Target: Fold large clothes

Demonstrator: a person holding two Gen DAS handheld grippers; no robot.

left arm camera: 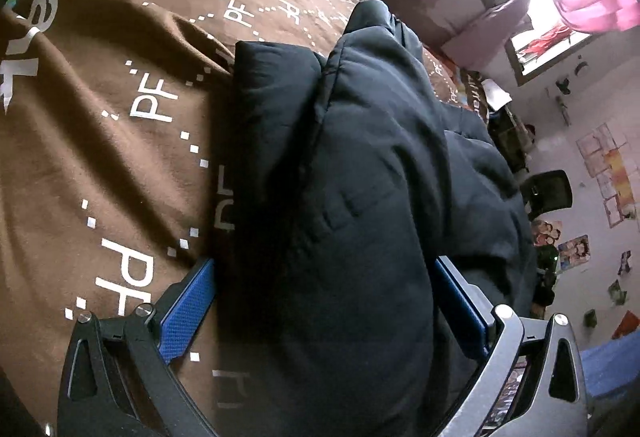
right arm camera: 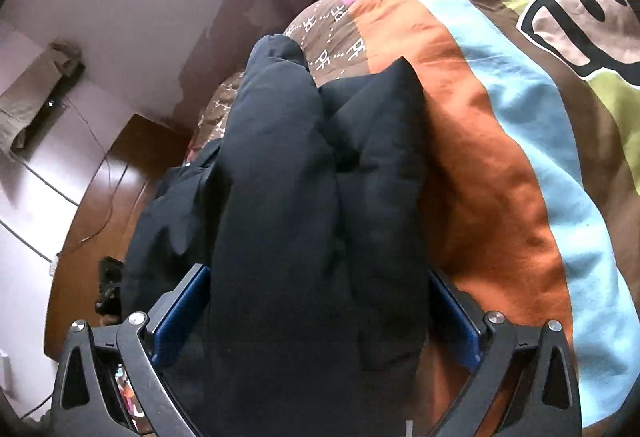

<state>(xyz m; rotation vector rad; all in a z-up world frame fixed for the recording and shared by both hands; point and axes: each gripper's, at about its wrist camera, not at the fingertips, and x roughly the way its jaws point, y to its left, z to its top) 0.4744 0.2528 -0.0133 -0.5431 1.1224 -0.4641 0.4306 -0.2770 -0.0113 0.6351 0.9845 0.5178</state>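
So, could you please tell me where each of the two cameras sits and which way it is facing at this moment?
Left wrist: sits on the left gripper, looking forward along its blue fingers at the black padded jacket they clamp, over the brown printed bedspread, with a window beyond.
Right wrist: sits on the right gripper, looking along its fingers at a thick fold of the jacket, over the bedspread's striped part, with a wooden floor to the left.
Shared: the jacket and bedspread; no hand shows.

Matt padded black jacket [left arm camera: 340, 177], soft brown bedcover [left arm camera: 100, 141], glossy wooden floor [right arm camera: 116, 173]
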